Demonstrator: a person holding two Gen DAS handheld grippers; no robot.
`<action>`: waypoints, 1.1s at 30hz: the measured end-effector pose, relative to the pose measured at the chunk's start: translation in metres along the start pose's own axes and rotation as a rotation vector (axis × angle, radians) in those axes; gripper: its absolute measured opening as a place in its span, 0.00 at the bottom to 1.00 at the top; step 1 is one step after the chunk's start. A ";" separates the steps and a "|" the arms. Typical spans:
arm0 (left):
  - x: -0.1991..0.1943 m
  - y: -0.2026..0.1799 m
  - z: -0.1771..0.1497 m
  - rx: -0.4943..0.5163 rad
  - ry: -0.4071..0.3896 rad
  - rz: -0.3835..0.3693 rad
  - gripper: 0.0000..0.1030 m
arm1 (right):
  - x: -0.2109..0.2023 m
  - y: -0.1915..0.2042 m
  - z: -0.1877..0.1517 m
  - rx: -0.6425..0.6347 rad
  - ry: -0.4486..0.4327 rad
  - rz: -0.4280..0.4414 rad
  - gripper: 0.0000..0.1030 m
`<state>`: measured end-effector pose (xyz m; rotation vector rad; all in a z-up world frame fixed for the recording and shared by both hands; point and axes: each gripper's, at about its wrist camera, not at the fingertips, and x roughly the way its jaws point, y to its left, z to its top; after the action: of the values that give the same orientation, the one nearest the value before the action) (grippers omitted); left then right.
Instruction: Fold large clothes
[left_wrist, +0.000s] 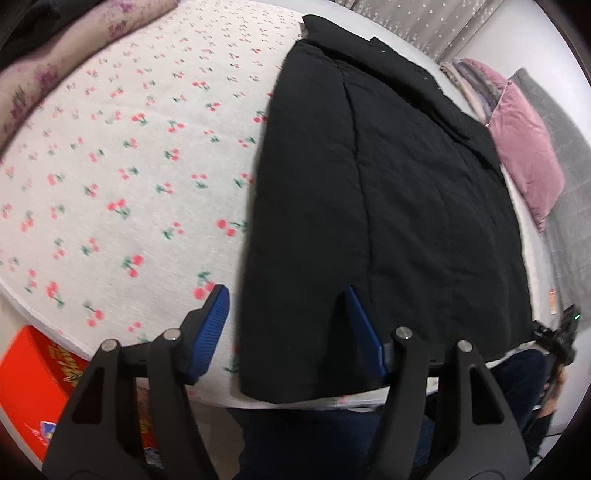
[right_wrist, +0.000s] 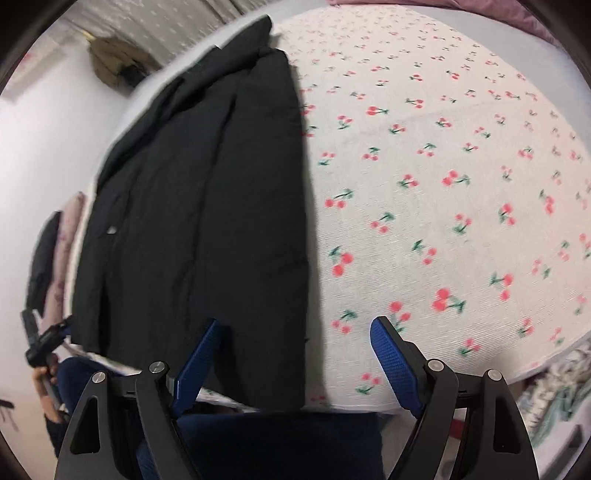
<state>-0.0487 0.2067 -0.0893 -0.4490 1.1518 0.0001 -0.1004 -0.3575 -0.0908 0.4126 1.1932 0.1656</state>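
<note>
A large black padded coat lies flat on the cherry-print bed sheet, folded lengthwise into a long strip running away from me. In the right wrist view the coat covers the left half, its near hem at the bed's front edge. My left gripper is open above the coat's near left corner, its blue pads empty. My right gripper is open above the coat's near right corner, empty. The right gripper also shows in the left wrist view, and the left gripper in the right wrist view.
A pink pillow and grey quilt lie beside the coat. Folded blankets sit behind. A floral pillow lies far left. A red box stands on the floor. The person's blue trousers are at the bed's front edge.
</note>
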 end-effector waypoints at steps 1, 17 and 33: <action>0.001 -0.001 -0.001 -0.006 0.000 -0.022 0.63 | -0.001 -0.003 -0.005 0.019 -0.018 0.065 0.80; -0.016 -0.009 -0.002 -0.086 -0.109 0.003 0.06 | 0.006 0.014 -0.015 0.145 -0.141 0.271 0.10; -0.113 -0.041 -0.022 -0.073 -0.297 -0.041 0.05 | -0.101 0.044 -0.018 0.077 -0.431 0.288 0.06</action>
<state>-0.1053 0.1874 0.0167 -0.5189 0.8529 0.0712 -0.1501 -0.3478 0.0084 0.6520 0.7143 0.2648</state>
